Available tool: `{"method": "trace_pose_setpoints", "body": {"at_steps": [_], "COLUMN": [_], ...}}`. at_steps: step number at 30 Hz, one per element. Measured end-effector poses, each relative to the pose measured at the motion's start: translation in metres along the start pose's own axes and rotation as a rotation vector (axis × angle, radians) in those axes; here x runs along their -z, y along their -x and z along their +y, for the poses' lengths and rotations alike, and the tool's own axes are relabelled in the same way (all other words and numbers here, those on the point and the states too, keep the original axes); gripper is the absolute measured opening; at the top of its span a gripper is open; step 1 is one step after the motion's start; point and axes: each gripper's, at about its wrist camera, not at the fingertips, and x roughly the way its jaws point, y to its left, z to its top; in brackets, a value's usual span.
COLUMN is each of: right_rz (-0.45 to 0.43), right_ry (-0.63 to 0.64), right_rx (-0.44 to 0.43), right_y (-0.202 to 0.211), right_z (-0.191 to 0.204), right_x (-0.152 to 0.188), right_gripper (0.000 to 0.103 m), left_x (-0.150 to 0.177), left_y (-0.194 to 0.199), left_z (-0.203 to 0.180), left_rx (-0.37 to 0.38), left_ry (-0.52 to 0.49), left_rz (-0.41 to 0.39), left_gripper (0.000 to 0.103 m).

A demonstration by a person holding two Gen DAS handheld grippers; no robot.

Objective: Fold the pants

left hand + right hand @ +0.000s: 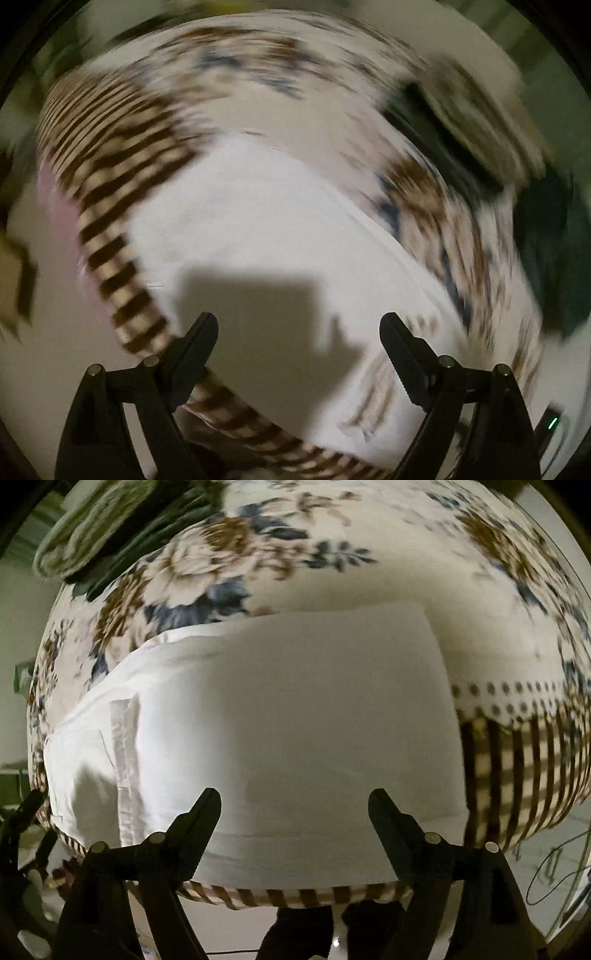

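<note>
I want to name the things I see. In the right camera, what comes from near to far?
Gripper, jaws open → white pants → flowery cloth → green thing.

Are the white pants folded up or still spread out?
Folded. The white pants lie as a compact rectangle with stacked layers along the near edge on the flowered cloth.

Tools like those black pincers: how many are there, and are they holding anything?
2. The left tool hangs open above the white pants; the right tool hangs open above their near edge. Neither holds anything.
</note>
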Motion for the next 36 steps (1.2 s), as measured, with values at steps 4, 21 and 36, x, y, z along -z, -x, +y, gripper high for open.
{"method": "trace_pose_setpoints", "body": {"at_steps": [4, 21, 36], "right_rz": [0.033, 0.076, 0.08], "right_ry": [0.015, 0.042, 0.03], "right_rx": [0.014, 0.111, 0.126], "right_y": [-0.011, -0.05, -0.058], "right_z": [0.017, 0.047, 0.053], "right_x": [-0.004, 0.003, -0.006], "right_gripper": [0.084, 0.084, 0.084], "left_x": [-0.015, -0.043, -0.038], "left_y": [-0.025, -0.08, -0.083], "left_z": [0.074, 0.135, 0.143], "left_rx": [0.047, 0.192, 0.271], "left_ry": [0.25, 0.38, 0.394], "left_rz": [0.026, 0.004, -0.049], "left_gripper": [0.089, 0.049, 0.038]}}
